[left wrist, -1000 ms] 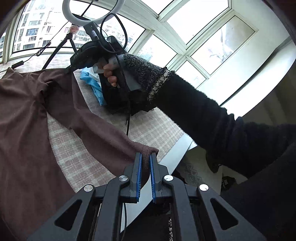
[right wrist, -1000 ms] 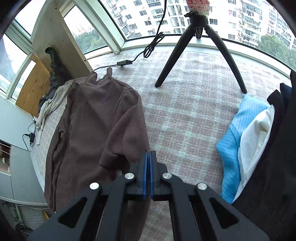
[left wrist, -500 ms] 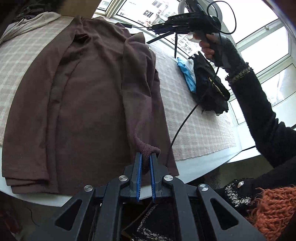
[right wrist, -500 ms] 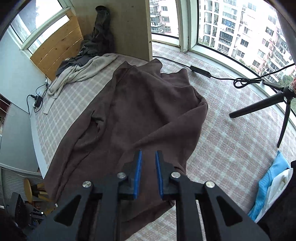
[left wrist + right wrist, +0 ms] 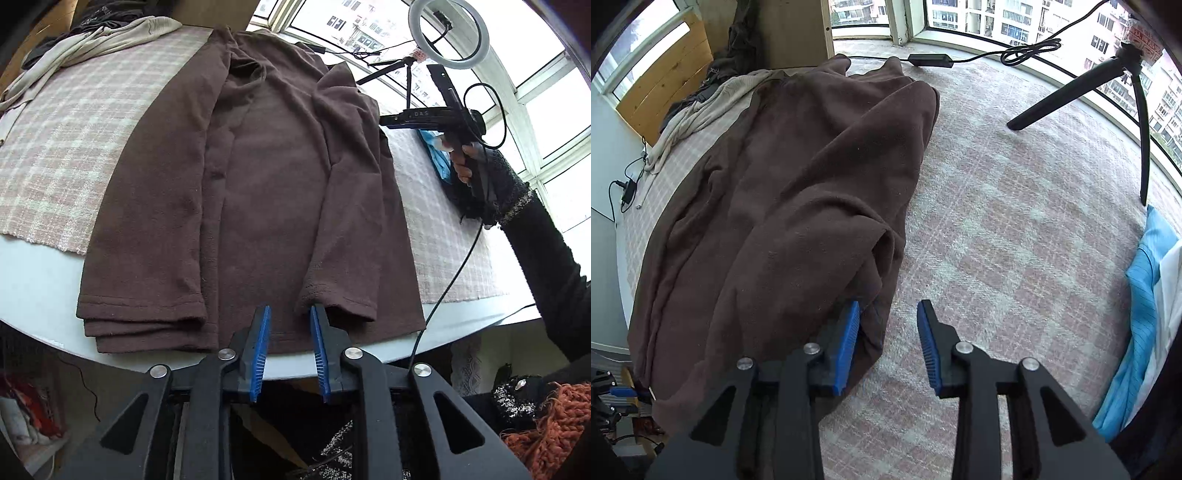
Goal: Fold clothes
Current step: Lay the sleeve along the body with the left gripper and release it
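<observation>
- The sleeve-folding step is judged to be just finishing: both sleeves of the brown sweater (image 5: 266,192) are laid in over its body, lengthwise.
- The jaws of the left gripper (image 5: 289,321) are opening, spread with nothing pinched between them; the right-hand cuff (image 5: 334,295) is seen just beyond one tip.
- The jaws of the right gripper (image 5: 888,314) are also opening, with nothing pinched; one pad is set against the sweater's folded side edge.
- Next, a crosswise fold is probably called for, so the hem or collar would have to be gripped at two corners.
- The sweater is spread flat on the checked cloth (image 5: 62,147) of the table (image 5: 33,280), its hem past the cloth's edge; the fabric looks thick, soft and lightly wrinkled.
</observation>
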Motion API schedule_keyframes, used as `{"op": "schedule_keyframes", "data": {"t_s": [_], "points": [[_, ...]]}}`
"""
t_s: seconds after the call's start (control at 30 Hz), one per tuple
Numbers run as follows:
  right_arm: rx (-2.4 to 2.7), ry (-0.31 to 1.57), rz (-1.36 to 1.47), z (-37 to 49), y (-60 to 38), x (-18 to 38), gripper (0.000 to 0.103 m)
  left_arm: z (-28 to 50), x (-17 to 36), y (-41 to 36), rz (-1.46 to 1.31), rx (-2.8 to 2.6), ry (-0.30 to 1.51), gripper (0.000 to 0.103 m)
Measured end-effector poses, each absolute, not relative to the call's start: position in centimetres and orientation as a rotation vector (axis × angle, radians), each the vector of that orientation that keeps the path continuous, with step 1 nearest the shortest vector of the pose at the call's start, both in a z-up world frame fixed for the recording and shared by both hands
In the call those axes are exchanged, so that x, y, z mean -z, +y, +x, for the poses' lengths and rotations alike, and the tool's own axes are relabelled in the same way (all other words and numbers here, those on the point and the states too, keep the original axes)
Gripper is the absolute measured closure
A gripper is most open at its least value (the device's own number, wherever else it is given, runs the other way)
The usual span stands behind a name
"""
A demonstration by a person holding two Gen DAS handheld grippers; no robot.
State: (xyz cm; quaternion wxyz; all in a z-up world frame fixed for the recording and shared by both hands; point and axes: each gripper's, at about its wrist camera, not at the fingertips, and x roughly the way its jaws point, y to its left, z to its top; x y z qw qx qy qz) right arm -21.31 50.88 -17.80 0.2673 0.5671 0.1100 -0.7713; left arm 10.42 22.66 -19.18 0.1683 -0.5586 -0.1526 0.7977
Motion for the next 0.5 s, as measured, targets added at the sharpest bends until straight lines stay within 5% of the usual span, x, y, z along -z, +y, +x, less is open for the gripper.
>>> {"op": "schedule_keyframes", "data": {"t_s": [0.07, 0.13, 0.17, 0.23, 0.5], "points": [[2.080, 0.344, 1.485, -21.2, 50.1, 18.1, 0.054, 9.2, 18.8, 25.7, -1.553, -2.242, -0.294, 0.052], [2.097, 0.382, 1.455, -21.3, 49.6, 18.4, 0.054, 8.0, 20.0, 27.9, -1.570, -2.199, -0.164, 0.054], [2.093, 0.378, 1.451, -21.4, 49.6, 18.6, 0.054, 7.5, 20.9, 28.5, -1.599, -2.162, -0.139, 0.066], [2.045, 0.330, 1.474, -21.4, 49.8, 18.8, 0.089, 6.7, 22.9, 29.3, -1.674, -2.071, -0.134, 0.099], [2.051, 0.318, 1.442, -20.6, 51.9, 17.0, 0.091, 8.7, 19.7, 28.6, -1.628, -2.125, -0.024, 0.103]]}}
